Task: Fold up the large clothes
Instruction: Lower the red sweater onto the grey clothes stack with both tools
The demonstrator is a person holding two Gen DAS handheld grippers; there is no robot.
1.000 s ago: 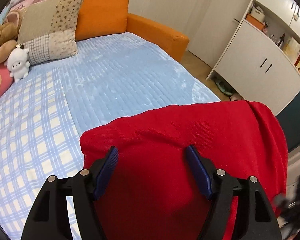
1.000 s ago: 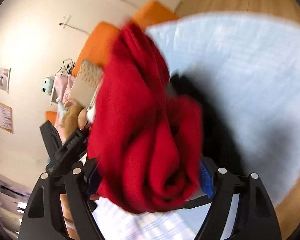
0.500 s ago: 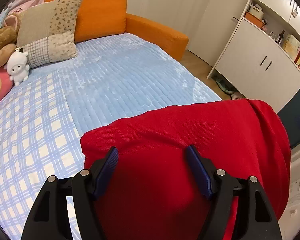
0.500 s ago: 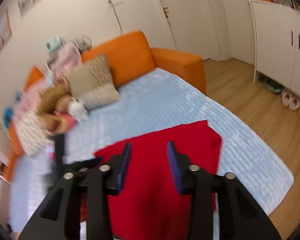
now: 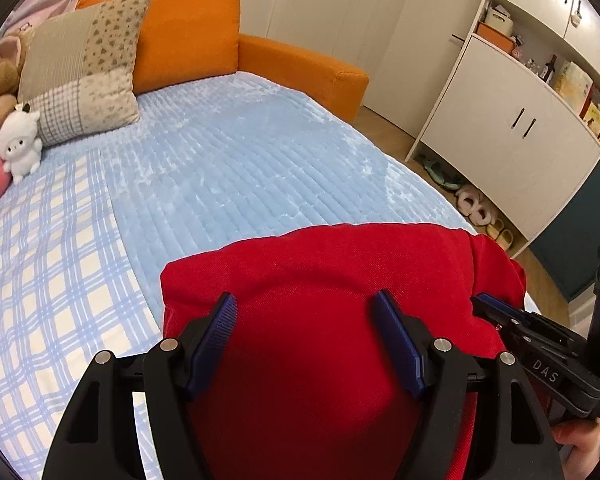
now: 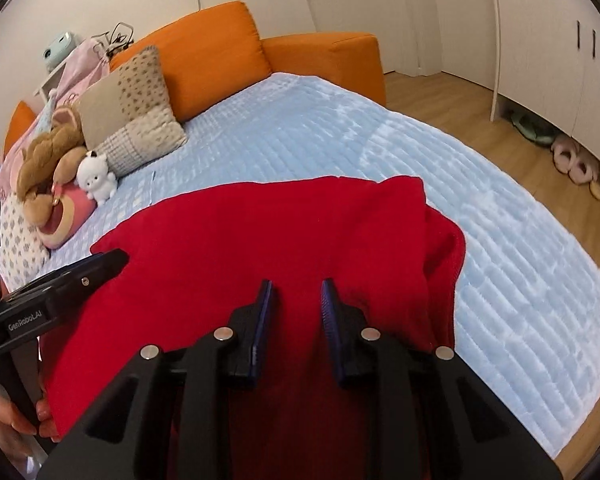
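The left gripper (image 5: 305,312) is hovering over the near part of the red garment (image 5: 340,320), its fingers spread wide with red cloth lying under the gap and nothing pinched between the blue pads (image 5: 222,320). The garment is lying folded on the blue quilt (image 5: 240,160), its far folded edge running across just ahead of the fingertips and a looser layer bulging out beyond the right finger. The right gripper (image 5: 512,320) is entering this view from the right of the tool, its tip lying at the garment's right edge; from here, whether it is gripping cannot be told. In the right wrist view, the right gripper (image 6: 296,292) is sitting above the garment (image 6: 280,232), its fingers standing partly apart with a narrow gap and no cloth caught between them. The garment is spreading ahead of and to both sides of this tool, with a thicker fold hanging off past the right finger. The left gripper (image 6: 80,272) is reaching in from the left of the tool, its tip over the garment's left corner. Far ahead and to the left, a pillow (image 6: 132,112), a white plush (image 6: 96,178) and a brown plush (image 6: 48,152) are resting against the orange sofa back (image 6: 212,52). To the right, beyond the quilt (image 6: 500,260), slippers (image 6: 572,160) are lying on the wood floor (image 6: 440,96) beside white cabinets (image 6: 580,60).
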